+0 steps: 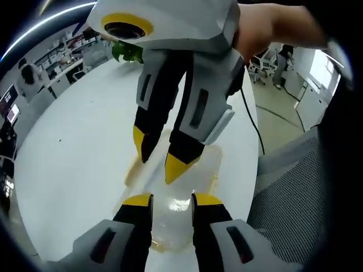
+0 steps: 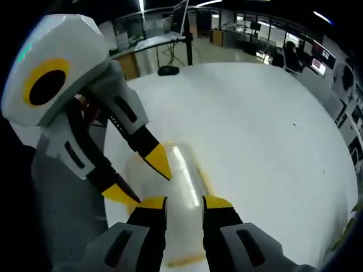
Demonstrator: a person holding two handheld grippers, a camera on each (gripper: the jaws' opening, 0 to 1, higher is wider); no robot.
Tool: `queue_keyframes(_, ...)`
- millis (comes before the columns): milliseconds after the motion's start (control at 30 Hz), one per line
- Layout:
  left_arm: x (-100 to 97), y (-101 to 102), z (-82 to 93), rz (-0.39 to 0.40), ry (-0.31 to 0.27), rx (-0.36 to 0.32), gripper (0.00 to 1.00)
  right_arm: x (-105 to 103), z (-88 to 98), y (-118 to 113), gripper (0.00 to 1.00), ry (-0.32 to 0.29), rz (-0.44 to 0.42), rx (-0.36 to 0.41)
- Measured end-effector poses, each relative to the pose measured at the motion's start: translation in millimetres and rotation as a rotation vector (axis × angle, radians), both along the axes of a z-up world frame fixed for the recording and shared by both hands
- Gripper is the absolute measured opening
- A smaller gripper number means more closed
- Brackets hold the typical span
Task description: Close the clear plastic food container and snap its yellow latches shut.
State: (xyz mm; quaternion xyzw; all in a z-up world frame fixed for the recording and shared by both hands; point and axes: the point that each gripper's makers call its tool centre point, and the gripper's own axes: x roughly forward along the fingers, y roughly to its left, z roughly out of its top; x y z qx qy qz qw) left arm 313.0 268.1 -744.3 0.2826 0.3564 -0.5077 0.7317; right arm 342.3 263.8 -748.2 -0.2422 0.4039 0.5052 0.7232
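A clear plastic food container [image 1: 180, 211] lies on the white table [image 1: 74, 158], with yellow latches [image 1: 131, 169] along its edges. My left gripper [image 1: 172, 204] hangs open just over its near part, jaws apart above the clear lid. The right gripper [image 1: 160, 161] comes down from the top, open, its yellow tips at the container's far part. In the right gripper view the container [image 2: 182, 170] runs away from my right gripper [image 2: 185, 206], a yellow latch [image 2: 184, 260] shows at its near end, and the left gripper [image 2: 142, 180] reaches in from the left.
A grey mesh office chair [image 1: 295, 187] stands close on the right of the table. A black cable [image 1: 252, 119] runs off the table's edge, and something green [image 1: 127, 52] sits at the far rim. Desks and a person [image 1: 281, 62] are in the background.
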Motion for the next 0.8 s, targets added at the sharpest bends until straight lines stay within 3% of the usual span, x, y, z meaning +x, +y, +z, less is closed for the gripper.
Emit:
queue_keyframes(200, 1.0, -1, -0.5, -0.002, 0.013, -0.003, 0.26, 4, -3.8, -1, 0.22, 0.007, -0.009, -0.008)
queue_keyframes(367, -8.9, -1, -4.6, -0.037, 0.05, 0.006, 0.32, 9, -10.2, 0, 0.22, 0.018, -0.016, -0.032)
queue_keyframes(400, -10.7, -1, -5.7, -0.048, 0.046, 0.011, 0.32, 10, -11.4, -3, 0.22, 0.016, -0.019, -0.063)
queue_keyframes(633, -19.6, -7, -8.7, -0.077, 0.022, 0.033, 0.32, 11, -10.7, 1, 0.22, 0.03, 0.003, -0.049)
queue_keyframes(800, -28.7, -12, -13.3, -0.124, -0.036, 0.064, 0.35, 8, -10.5, 5, 0.24, 0.079, 0.038, -0.028)
